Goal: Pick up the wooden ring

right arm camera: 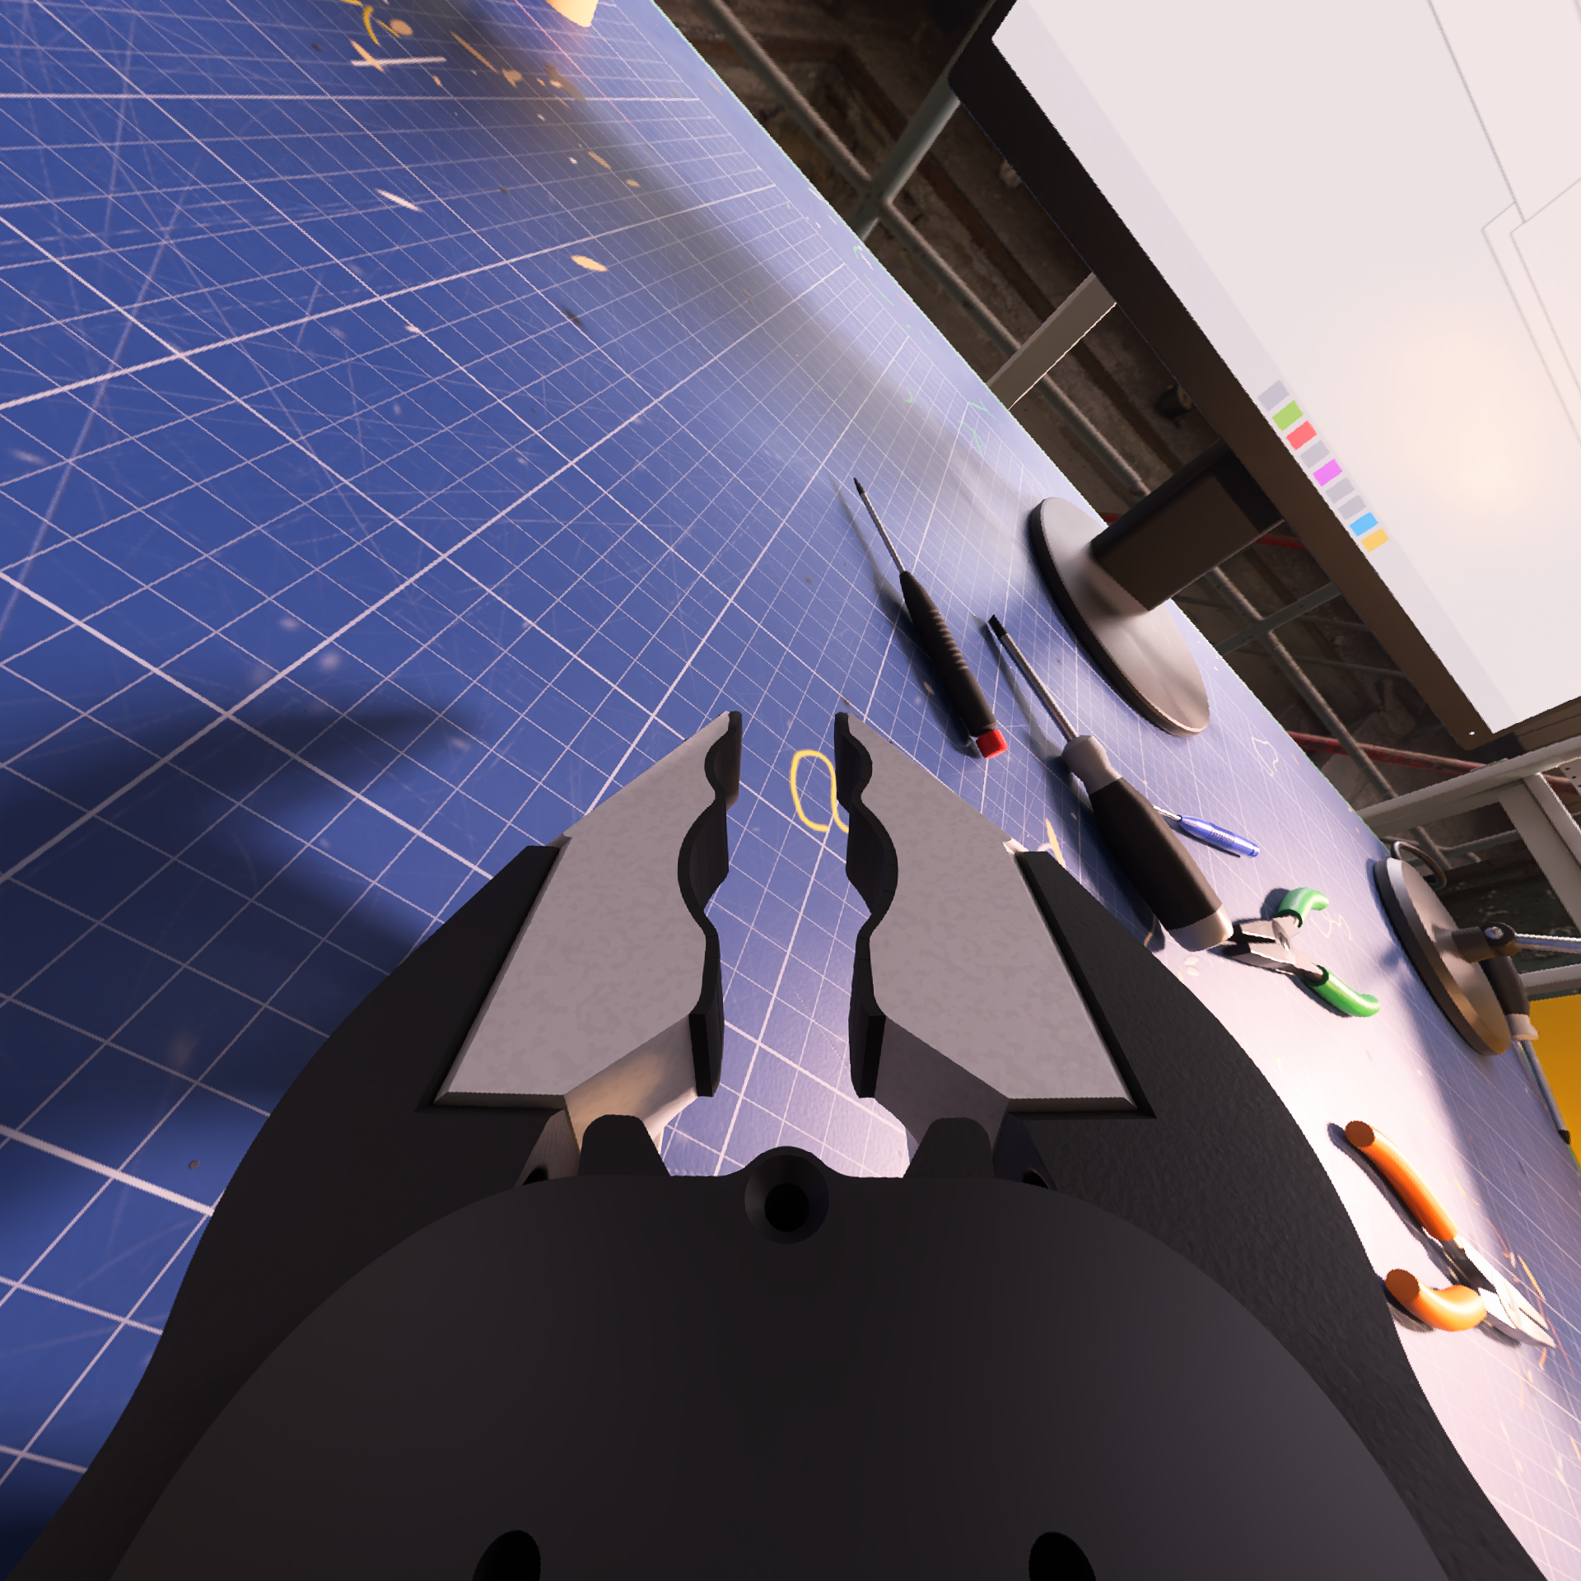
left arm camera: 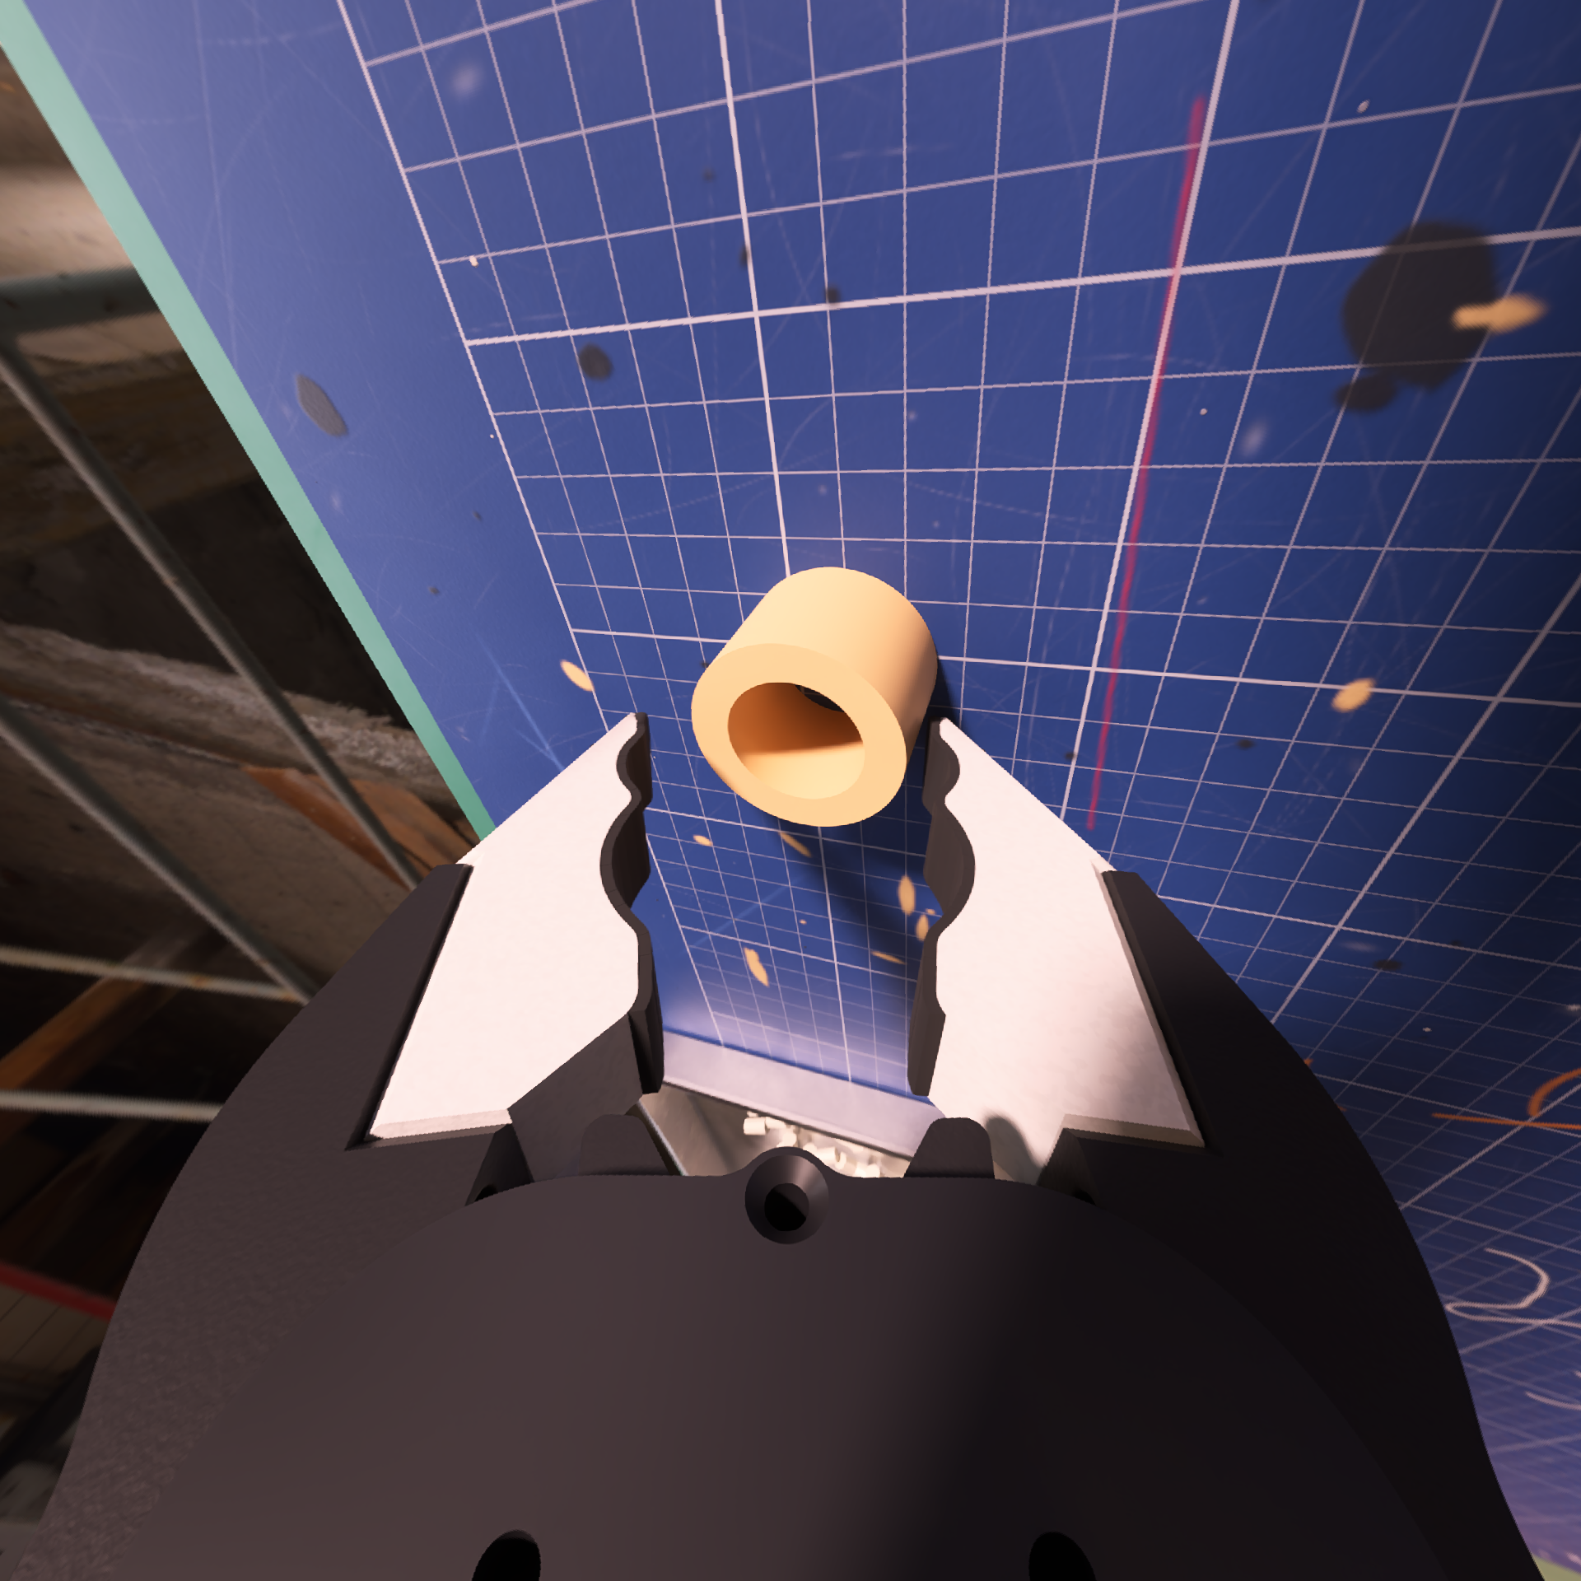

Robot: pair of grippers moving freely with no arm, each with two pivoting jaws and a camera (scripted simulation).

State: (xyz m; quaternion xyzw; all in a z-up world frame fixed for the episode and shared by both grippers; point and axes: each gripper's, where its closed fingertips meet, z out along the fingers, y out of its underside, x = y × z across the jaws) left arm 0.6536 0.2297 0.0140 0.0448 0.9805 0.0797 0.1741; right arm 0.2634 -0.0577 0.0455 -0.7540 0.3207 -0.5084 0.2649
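Observation:
The wooden ring [left arm camera: 813,693] is a pale, thick-walled short tube lying on its side on the blue grid mat [left arm camera: 1027,428], its hole facing my left gripper. My left gripper [left arm camera: 787,727] is open, its fingertips on either side of the ring's near end, with small gaps on both sides. My right gripper [right arm camera: 787,727] is open with a narrow gap and empty, above the same mat [right arm camera: 342,428]. The ring does not show in the right wrist view.
The mat's green edge [left arm camera: 257,411] runs along the left. In the right wrist view, two screwdrivers [right arm camera: 941,633] [right arm camera: 1129,821], green-handled pliers [right arm camera: 1309,950], orange-handled pliers [right arm camera: 1429,1249], a blue pen [right arm camera: 1215,834], a monitor stand base [right arm camera: 1121,616] and a lamp base [right arm camera: 1446,950] lie to the right.

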